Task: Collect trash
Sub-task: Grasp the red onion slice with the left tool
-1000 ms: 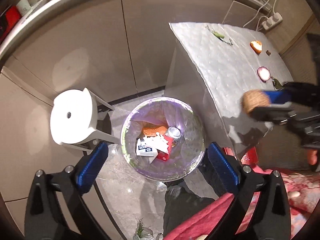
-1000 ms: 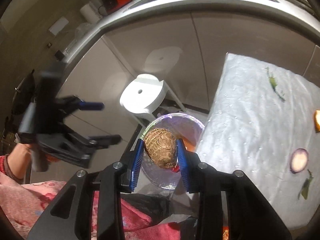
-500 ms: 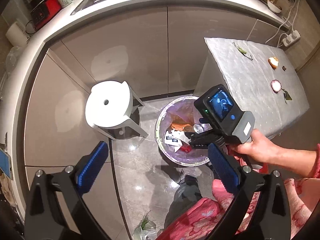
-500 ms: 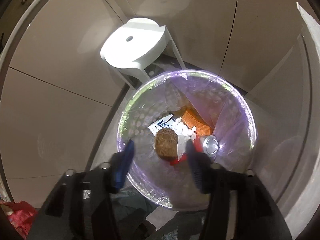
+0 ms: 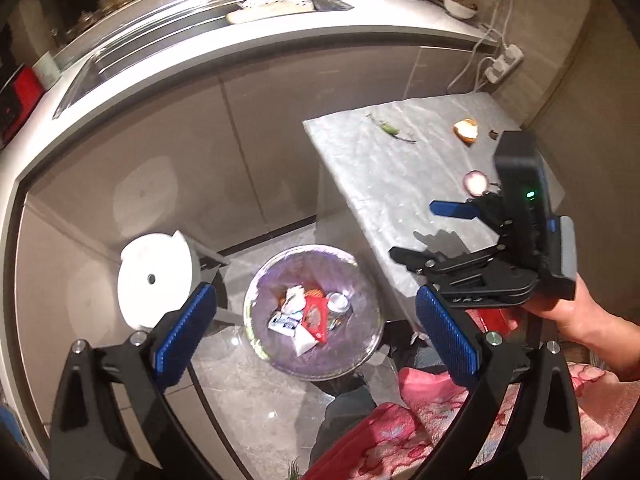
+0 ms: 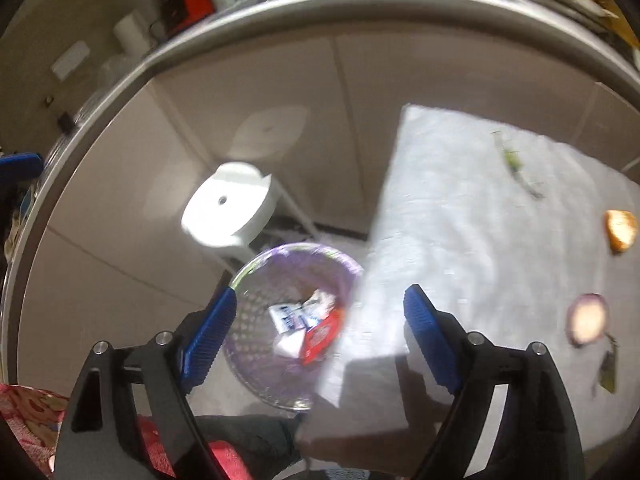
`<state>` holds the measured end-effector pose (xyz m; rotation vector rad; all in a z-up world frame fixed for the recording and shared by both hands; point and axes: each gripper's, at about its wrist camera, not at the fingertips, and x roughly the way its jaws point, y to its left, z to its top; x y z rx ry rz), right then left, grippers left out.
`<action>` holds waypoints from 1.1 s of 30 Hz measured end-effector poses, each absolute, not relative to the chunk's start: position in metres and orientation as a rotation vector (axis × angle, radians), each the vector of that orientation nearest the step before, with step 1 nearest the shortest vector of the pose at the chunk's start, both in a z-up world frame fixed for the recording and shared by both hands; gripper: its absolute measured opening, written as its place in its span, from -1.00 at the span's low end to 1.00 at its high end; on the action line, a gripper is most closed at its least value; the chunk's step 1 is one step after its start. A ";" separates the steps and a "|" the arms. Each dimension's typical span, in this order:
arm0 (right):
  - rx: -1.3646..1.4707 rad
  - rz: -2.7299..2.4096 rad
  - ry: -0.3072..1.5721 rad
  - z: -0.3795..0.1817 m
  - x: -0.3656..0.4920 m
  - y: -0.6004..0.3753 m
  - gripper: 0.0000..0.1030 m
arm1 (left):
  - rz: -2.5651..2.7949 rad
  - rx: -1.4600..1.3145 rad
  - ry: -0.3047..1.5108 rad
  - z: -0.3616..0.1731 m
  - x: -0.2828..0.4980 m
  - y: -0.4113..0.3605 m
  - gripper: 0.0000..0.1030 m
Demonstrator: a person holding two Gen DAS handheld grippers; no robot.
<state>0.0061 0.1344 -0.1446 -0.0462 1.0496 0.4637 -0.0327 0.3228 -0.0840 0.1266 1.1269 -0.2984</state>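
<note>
Fingers of both grippers, left (image 5: 316,330) and right (image 6: 320,332), spread empty above the round purple-lined bin (image 5: 256,300).

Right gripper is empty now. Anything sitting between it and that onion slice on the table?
Nothing visible. The right gripper is open above the table's near edge, and the onion slice lies on bare cloth off to its right. A leaf scrap lies just beside the slice.
</note>
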 end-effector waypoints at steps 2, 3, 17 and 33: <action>-0.027 0.353 1.012 -0.127 0.005 0.093 0.69 | -0.364 0.151 1.122 -0.085 -0.020 0.298 0.85; -0.015 0.297 0.998 -0.120 0.004 0.071 0.70 | -0.397 0.166 1.118 -0.088 -0.013 0.284 0.85; 0.152 -0.122 1.023 -0.101 -0.015 -0.140 0.72 | -0.815 0.326 1.103 -0.175 0.073 0.074 0.85; 0.214 -0.188 1.082 -0.114 -0.018 -0.205 0.72 | -0.906 0.523 1.188 -0.256 0.100 -0.011 0.55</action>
